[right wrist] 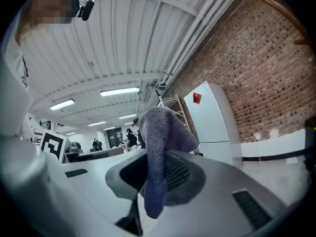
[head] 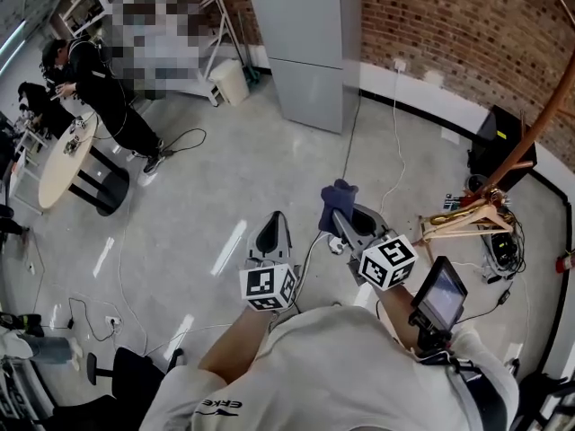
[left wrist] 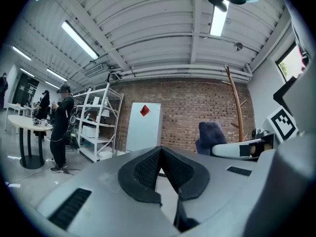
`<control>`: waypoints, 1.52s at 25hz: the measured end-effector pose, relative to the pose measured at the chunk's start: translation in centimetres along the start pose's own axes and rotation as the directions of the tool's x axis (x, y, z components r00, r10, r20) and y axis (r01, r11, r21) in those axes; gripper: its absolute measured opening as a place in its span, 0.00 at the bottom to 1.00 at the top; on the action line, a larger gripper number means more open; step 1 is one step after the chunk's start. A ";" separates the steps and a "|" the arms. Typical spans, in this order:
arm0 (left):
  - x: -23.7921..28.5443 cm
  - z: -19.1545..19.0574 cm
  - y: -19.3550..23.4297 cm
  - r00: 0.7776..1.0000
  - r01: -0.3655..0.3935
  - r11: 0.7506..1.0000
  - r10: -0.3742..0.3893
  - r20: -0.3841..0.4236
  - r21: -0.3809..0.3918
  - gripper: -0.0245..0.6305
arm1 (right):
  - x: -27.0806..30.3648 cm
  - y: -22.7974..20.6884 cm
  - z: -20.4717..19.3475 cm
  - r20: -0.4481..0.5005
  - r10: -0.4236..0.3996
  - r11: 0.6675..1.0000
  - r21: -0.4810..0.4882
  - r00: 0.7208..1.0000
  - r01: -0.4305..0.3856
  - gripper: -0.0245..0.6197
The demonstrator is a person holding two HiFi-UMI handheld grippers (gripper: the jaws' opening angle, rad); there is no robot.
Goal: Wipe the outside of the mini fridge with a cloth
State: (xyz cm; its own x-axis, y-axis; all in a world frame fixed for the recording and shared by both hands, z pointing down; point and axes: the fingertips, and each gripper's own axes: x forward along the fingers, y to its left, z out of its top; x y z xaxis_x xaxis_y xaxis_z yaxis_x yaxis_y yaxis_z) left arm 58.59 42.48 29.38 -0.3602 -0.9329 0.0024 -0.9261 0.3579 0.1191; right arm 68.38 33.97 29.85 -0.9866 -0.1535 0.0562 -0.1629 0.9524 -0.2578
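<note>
Two things are well apart across the grey floor (head: 225, 196): the mini fridge (head: 305, 52) and the blue-grey cloth (head: 340, 194) meant for it. The fridge stands upright against the brick wall (head: 449, 25), long axis vertical, its pale front facing into the room. A horizontal seam splits the front into an upper and a lower door.

High on the upper door sits a red diamond label (left wrist: 143, 110); any print on it is too small to read.

The right gripper (head: 340, 215) has its jaws clamped on the cloth. In the right gripper view the cloth's long axis runs up and down. It bunches above the jaw tips and a narrow tail droops back between the jaws. In the head view the bunched end points forward, toward the fridge.

The left gripper (head: 272, 225) is closed, its jaws meeting at the tips with nothing between them, and it also points toward the fridge.

Upside-down lettering on the person's white shirt (head: 314, 366) appears to read ERKE.

Off to the left a person in black (head: 103, 92) stands beside a round bench (head: 67, 160).
</note>
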 end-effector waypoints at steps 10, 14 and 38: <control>1.4 0.0 -1.2 0.999 -0.051 0.999 0.051 0.007 -0.015 0.04 | 0.0 -2.4 0.6 -0.011 0.035 0.999 0.007 0.999 -0.035 0.14; 2.7 -0.2 -0.8 0.999 -0.050 0.999 0.050 0.003 -0.011 0.04 | 0.8 -3.6 0.4 -0.013 0.020 1.000 0.014 1.000 -0.020 0.14; 20.0 3.1 16.6 0.999 -0.008 0.999 0.010 0.042 -0.048 0.04 | 23.6 -9.4 4.8 -0.046 -0.060 0.994 -0.097 0.997 0.055 0.14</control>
State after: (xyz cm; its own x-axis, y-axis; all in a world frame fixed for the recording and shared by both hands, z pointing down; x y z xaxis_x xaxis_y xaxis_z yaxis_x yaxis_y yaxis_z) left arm 35.69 29.83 28.31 -0.3740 -0.9267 -0.0377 -0.9167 0.3633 0.1662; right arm 46.58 20.14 28.96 -0.9734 -0.1979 0.1158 -0.2149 0.9635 -0.1599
